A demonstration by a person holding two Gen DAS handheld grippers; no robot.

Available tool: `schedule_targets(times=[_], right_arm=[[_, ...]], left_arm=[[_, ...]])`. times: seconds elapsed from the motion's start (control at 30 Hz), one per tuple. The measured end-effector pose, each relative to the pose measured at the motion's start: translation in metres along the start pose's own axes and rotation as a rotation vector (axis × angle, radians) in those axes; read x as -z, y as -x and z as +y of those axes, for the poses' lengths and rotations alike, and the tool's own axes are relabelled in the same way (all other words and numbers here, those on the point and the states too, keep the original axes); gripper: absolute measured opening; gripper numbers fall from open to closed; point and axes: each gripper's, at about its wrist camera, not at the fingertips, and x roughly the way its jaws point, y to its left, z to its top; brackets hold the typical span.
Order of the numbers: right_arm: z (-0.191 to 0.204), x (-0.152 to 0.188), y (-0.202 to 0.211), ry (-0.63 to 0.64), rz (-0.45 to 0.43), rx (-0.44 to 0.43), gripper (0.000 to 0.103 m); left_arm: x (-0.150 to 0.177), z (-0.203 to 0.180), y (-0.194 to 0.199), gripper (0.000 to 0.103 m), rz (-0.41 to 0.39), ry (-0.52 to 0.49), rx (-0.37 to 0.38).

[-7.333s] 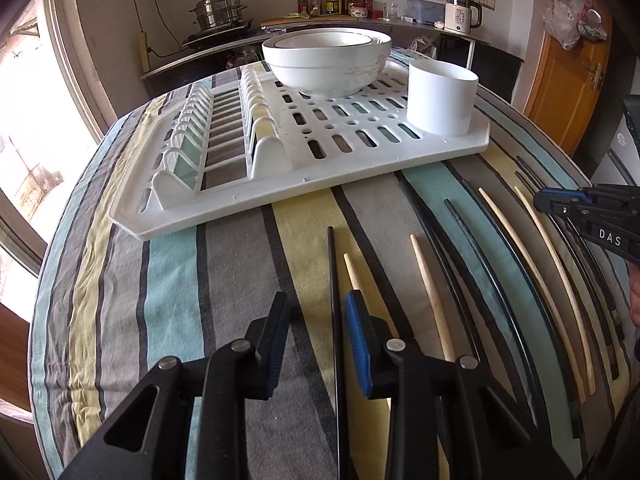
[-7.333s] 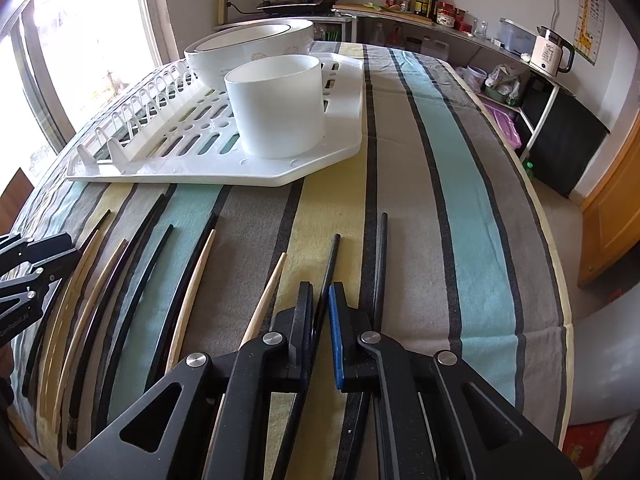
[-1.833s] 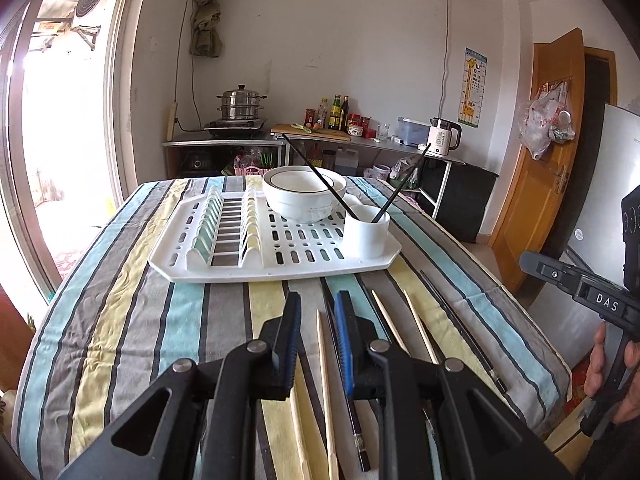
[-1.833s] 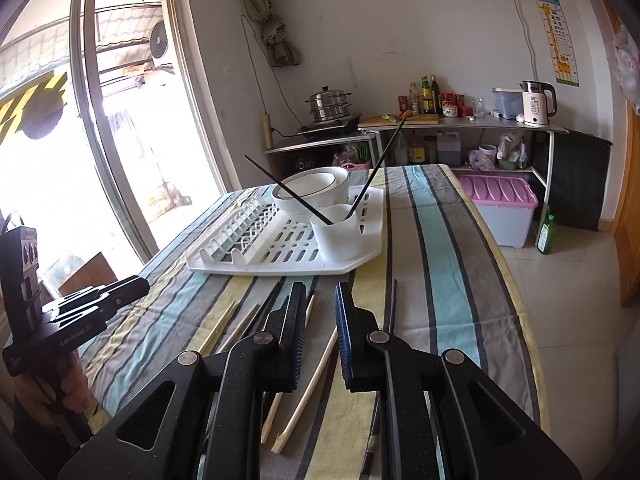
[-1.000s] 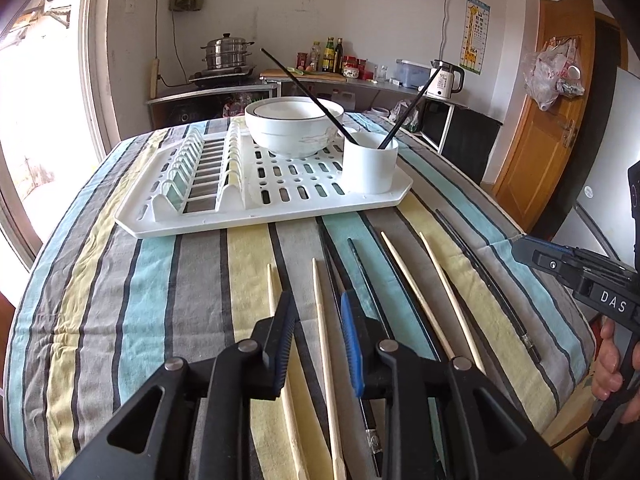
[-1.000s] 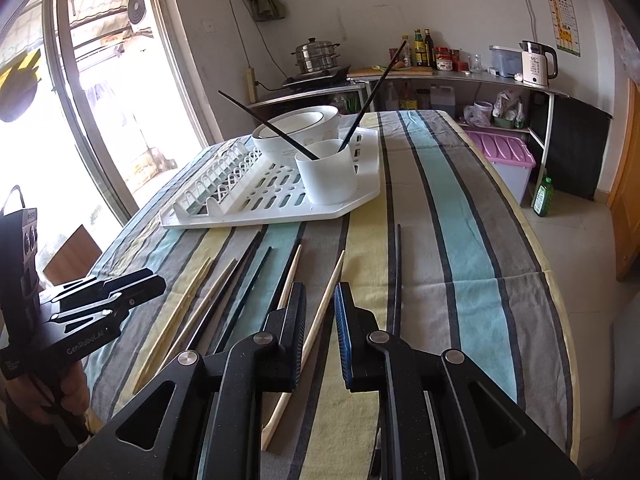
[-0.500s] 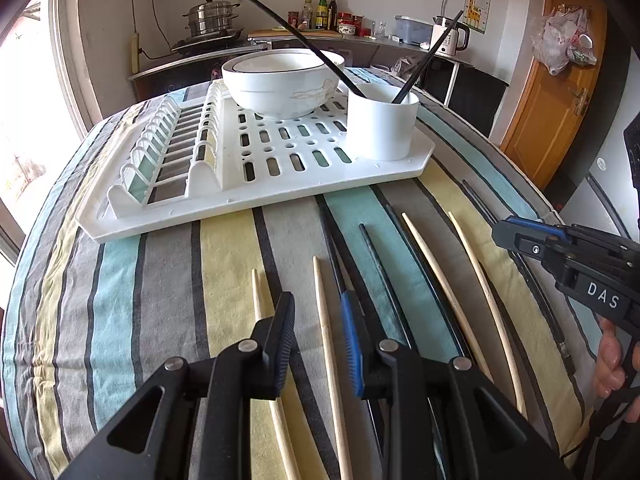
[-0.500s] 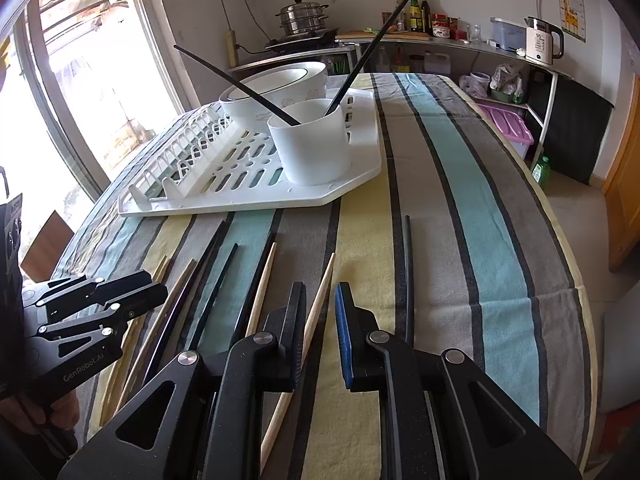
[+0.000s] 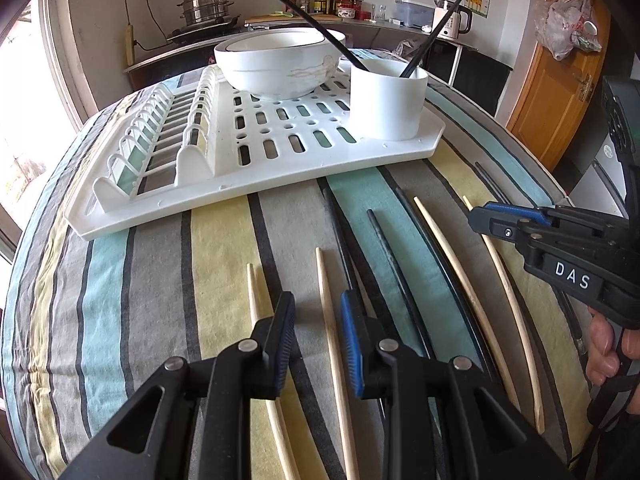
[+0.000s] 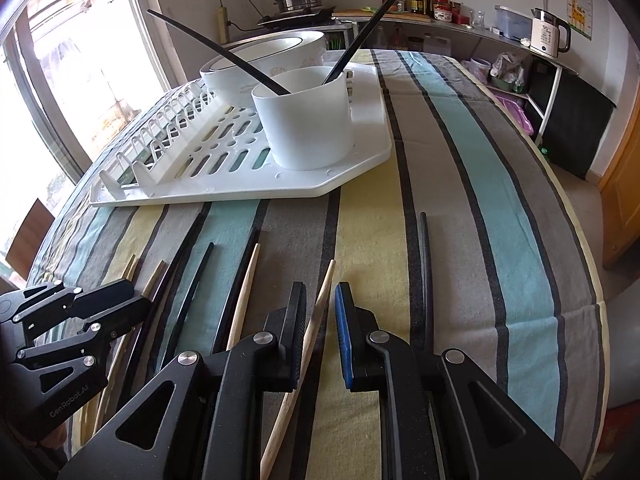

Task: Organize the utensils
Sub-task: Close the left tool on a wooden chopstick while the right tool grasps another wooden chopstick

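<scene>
Your left gripper (image 9: 316,332) sits low in the middle of the left wrist view, jaws parted with nothing pressed between them. A pale wooden chopstick (image 9: 332,340) lies on the striped cloth (image 9: 140,280) in the gap between the jaws; whether the pads touch it you cannot tell. A second wooden chopstick (image 9: 256,304) runs under the left finger. To the right lie black chopsticks (image 9: 394,264) and two more wooden ones (image 9: 452,264).

Your right gripper (image 10: 320,332) shows bottom centre of the right wrist view, jaws likewise parted and gripping nothing, with a wooden chopstick (image 10: 316,320) slanting through the gap. A lone black chopstick (image 10: 426,264) lies just right of it on the desk.

In the upper half of both views stands the white drying rack (image 9: 280,176). On it a white cup (image 10: 304,128) holds two black chopsticks (image 10: 224,52) leaning apart, with a white bowl (image 9: 276,68) beside it.
</scene>
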Motion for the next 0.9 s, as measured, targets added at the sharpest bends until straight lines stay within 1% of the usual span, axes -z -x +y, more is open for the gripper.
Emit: schedule_targets(times=[0.17, 0.2, 0.23, 0.43, 0.53, 0.73, 0.9], right_arm=[[0.003, -0.002, -0.002, 0.013, 0.0, 0.023, 0.015], [0.004, -0.002, -0.003, 0.015, 0.001, 0.03, 0.013], [0.005, -0.002, -0.003, 0.017, 0.002, 0.038, 0.011], [0.006, -0.005, -0.005, 0.018, 0.009, 0.05, 0.007], [0.005, -0.005, -0.005, 0.018, 0.009, 0.048, 0.005], [0.001, -0.006, 0.001, 0.003, -0.007, 0.022, 0.004], [-0.001, -0.008, 0.015, -0.006, -0.04, -0.012, 0.004]], left_arm=[[-0.002, 0.0, -0.001, 0.023, 0.004, 0.003, 0.003], [-0.002, -0.001, -0.001, 0.022, 0.006, 0.0, 0.003], [-0.003, -0.001, -0.001, 0.02, 0.009, 0.0, 0.004], [-0.008, -0.003, -0.004, 0.012, 0.027, -0.017, 0.011], [-0.01, -0.004, -0.005, 0.007, 0.032, -0.025, 0.014], [-0.012, -0.003, -0.005, 0.006, 0.032, -0.016, 0.026], [-0.015, 0.001, 0.007, 0.006, 0.0, 0.006, 0.043]])
